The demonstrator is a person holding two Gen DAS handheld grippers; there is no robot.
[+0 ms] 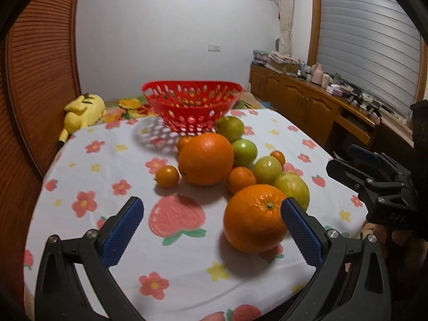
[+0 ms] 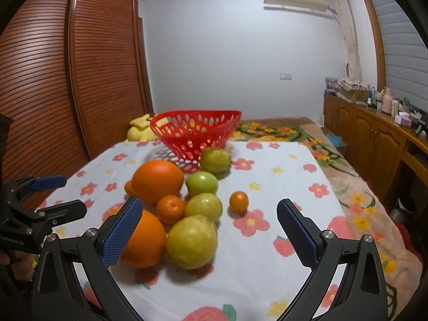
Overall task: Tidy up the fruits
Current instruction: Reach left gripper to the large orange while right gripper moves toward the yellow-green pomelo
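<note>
Blue-padded left tongs: spread wide, pinching nothing; your near orange sits just ahead, touching or nearly touching the right-hand pad.
Right tongs: spread too, empty; the big green fruit lies between and just beyond the pads, left of centre.
Fruit pile: clustered mid-table, round, no long axis to mind.
Red basket: empty-looking, straight past the pile on the flowered table.
Nearer hand: your left for the orange, I judge.
</note>
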